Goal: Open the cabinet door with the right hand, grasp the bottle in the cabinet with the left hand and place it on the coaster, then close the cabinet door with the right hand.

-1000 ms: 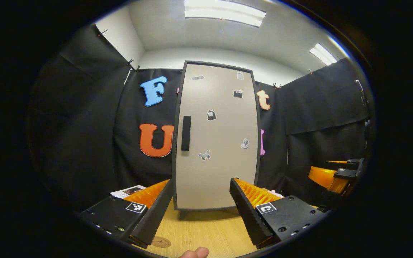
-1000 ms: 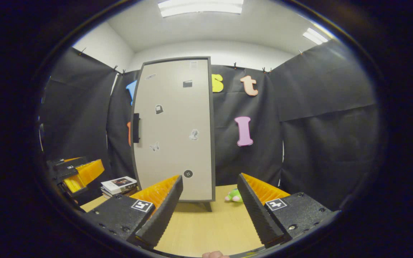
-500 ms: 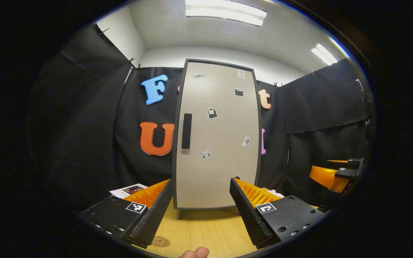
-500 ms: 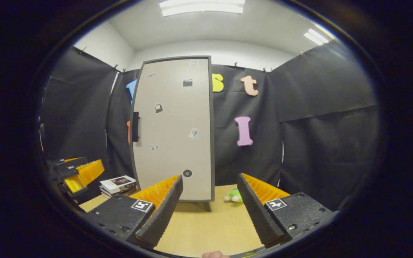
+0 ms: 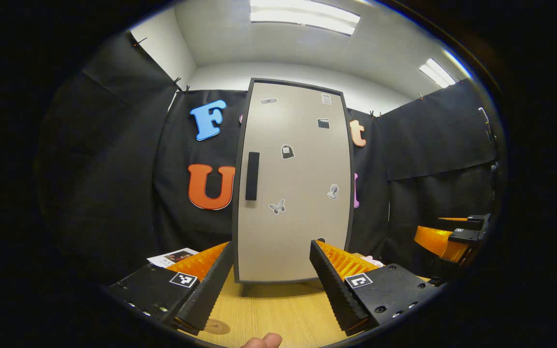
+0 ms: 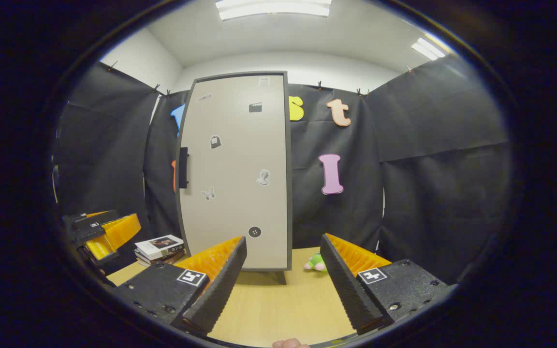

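Cabinet door (image 5: 293, 183) was shut, flush in its dark frame, with the cabinet standing upright on short feet on the wooden counter (image 5: 278, 314). The dark vertical handle (image 5: 252, 176) sat near the door's left edge, about mid-height. Small stickers dotted the door face, among them a butterfly sticker (image 5: 275, 207) below and right of the handle. The bottle could not be seen with the door shut.

Left claw (image 5: 271, 285) was wide open and empty, held low over the counter in front of the cabinet, well apart from the door. The door's lower part showed between its two fingers. The coaster (image 5: 217, 327), a round disc, lay on the counter just beside the left finger's tip. A fingertip of the person (image 5: 262, 341) showed at the bottom edge of the left gripper view.

Right claw (image 6: 282, 282) was likewise wide open, gripping nothing, off to the cabinet's right side and not touching the handle. From the right gripper view, the door's right lower corner stood between its fingers. A small green plush toy (image 6: 315, 262) lay on the counter to the right of the cabinet's foot. A stack of books (image 6: 159, 248) sat left of the cabinet, near the other claw.
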